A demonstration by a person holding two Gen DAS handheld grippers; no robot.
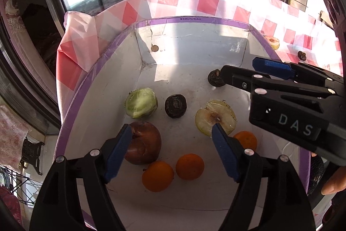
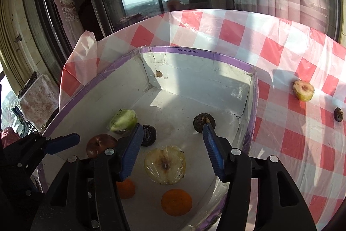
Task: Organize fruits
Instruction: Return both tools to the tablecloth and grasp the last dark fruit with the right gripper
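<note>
Both my grippers hang over the white box with the purple rim, and both stand wide with nothing between the pads. My left gripper sits above the near end, where three oranges and a red apple lie close together. My right gripper is over the wrapped apple half, with a dark fruit beyond its right finger toward the box's right wall. A green half and another dark fruit lie toward the left wall.

Two pieces are outside the box on the checked cloth, off its right side: a cut yellow-pink half and a small dark fruit nearer the cloth's right edge. I judge these are what remains. To fetch them well, I should lift the right gripper clear over the right wall, come down straight on the cut half with pads on its rounded sides, and close gently, since the soft flesh may bruise or slip.
</note>
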